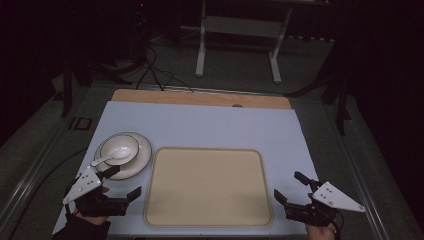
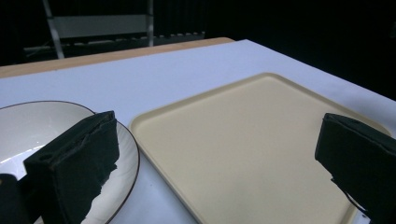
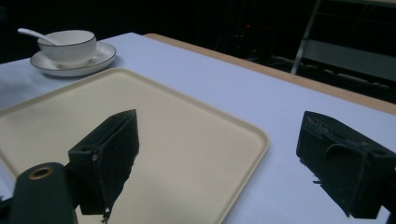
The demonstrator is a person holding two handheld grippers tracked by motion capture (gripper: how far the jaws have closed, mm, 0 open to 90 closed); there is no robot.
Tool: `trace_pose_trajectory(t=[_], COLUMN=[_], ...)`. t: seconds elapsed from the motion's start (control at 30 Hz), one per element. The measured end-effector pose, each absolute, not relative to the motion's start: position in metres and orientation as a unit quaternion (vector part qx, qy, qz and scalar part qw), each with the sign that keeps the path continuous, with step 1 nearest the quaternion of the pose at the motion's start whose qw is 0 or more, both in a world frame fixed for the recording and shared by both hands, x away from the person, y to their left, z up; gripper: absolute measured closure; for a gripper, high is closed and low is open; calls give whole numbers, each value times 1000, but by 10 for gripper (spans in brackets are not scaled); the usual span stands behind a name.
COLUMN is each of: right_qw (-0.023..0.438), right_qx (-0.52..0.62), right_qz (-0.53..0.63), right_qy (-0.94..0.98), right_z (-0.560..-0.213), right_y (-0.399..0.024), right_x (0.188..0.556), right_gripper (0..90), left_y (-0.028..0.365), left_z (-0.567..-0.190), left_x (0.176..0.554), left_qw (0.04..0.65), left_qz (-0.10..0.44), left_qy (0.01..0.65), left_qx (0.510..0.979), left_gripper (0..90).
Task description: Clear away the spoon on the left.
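A beige tray lies on the pale blue mat, near the front edge. Left of it a white plate with a dark rim carries a white bowl, and a white spoon rests in the bowl with its handle toward the front left. My left gripper is open at the front left, between plate and tray, holding nothing. My right gripper is open at the tray's front right corner, also holding nothing. The tray and plate appear between the left jaws. Tray, bowl and spoon appear in the right gripper view.
The blue mat covers a wooden table whose far edge shows. Beyond it stand a white metal frame and cables on a dark floor.
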State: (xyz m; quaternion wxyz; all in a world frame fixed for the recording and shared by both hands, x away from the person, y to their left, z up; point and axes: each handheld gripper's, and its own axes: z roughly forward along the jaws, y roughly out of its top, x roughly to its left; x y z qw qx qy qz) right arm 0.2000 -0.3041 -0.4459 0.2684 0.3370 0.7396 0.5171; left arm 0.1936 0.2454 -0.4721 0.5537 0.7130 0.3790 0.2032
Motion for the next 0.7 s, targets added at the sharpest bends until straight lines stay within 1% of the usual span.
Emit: trace_pose_trajectory(t=[0.27,0.37,0.7], right_qw=[253,261,265], right_qx=[337,336,330], right_qz=[515,507,502], right_qy=[746,749,754], right_z=[-449,-449,-449], right_y=[-302,-300,-296], right_x=[201,200,199], right_gripper=[126,126,129], left_y=[243,237,236], left_z=[-470,-467,-469], left_x=[194,193,193], left_qw=[551,542,545], left_qz=[183,183,162], left_qy=[370,361,357], left_qx=[725,737,741], left_gripper=[3,3,4])
